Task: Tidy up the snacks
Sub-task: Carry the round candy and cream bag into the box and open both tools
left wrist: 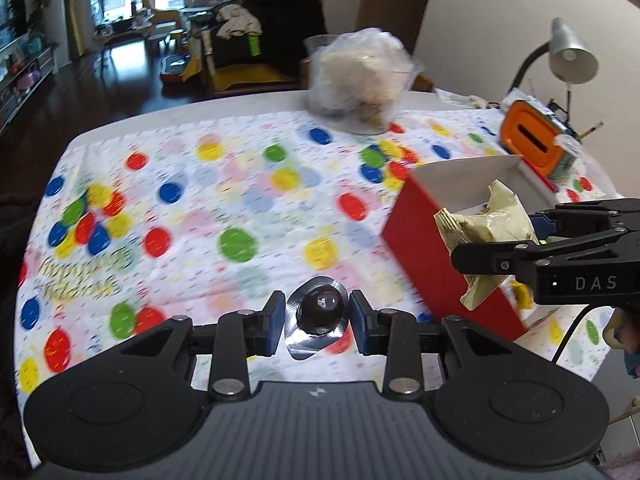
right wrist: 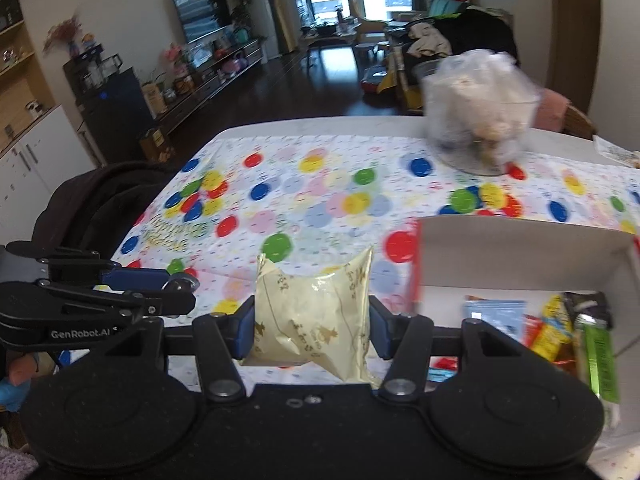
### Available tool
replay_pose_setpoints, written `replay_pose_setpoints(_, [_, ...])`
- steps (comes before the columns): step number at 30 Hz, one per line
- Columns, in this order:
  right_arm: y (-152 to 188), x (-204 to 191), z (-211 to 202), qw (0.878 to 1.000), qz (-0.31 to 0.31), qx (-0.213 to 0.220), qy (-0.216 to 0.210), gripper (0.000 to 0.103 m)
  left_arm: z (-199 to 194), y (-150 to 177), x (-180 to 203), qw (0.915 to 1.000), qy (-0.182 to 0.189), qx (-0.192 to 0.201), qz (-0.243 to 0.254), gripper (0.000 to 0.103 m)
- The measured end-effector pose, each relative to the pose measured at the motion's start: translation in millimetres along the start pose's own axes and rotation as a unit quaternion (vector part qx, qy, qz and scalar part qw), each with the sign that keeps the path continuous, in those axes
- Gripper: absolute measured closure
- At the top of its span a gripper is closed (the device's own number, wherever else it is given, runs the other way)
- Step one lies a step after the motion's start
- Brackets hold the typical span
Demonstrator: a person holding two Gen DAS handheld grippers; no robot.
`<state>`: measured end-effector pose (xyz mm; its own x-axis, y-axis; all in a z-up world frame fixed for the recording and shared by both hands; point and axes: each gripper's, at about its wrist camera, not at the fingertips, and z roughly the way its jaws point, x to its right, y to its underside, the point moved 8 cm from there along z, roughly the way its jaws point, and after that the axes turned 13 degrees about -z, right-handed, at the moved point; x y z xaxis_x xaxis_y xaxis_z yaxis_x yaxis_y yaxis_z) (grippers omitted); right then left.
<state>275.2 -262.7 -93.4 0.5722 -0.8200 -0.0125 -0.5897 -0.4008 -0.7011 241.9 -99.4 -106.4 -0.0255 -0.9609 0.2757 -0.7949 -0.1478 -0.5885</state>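
Note:
My left gripper (left wrist: 318,314) is shut on a round dark chocolate in a clear foil blister (left wrist: 320,310), held above the dotted tablecloth. My right gripper (right wrist: 312,326) is shut on a cream-yellow snack packet (right wrist: 312,320), held left of the red box with white inside (right wrist: 520,256). In the left wrist view the right gripper (left wrist: 480,236) holds the packet (left wrist: 484,224) over the near corner of the red box (left wrist: 424,240). The box holds several wrapped snacks (right wrist: 560,332). The left gripper (right wrist: 176,292) shows at the left of the right wrist view.
A clear bowl with a plastic bag of snacks (left wrist: 360,76) stands at the table's far side. An orange container (left wrist: 536,140) and a desk lamp (left wrist: 568,52) are at the far right. A dark chair (right wrist: 92,204) stands at the table's left edge.

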Motion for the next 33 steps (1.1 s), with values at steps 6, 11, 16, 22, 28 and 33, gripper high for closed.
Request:
replay_pose_setpoints(6, [16,46,-19,0.999,0.018,0.005,0.026,0.049,11,-6,48,0.9995,0.015,0.004,0.026,0.069])
replay_pose_setpoints(11, [30,83,-28,0.998,0.037,0.002,0.042,0.049,25,-8,86,0.9987,0.025,0.0,0.045,0.069])
replay_pose_setpoints(16, [42,118,-29,0.997,0.052,-0.005,0.054,0.049,39,-8,125,0.997,0.033,-0.01,0.07,0.069])
replay_pose_setpoints(22, [55,157,-27,0.996,0.064,-0.016,0.067,0.049,63,-4,157,0.9948,0.035,-0.04,0.087,0.069])
replay_pose_setpoints(28, [58,196,-13,0.994,0.074,-0.029,0.074,0.049,88,-1,183,0.9924,0.032,-0.069,0.097,0.069])
replay_pose_setpoints(33, [58,217,8,0.993,0.089,-0.045,0.064,0.049,106,-1,196,0.9907,0.024,-0.087,0.103,0.069])
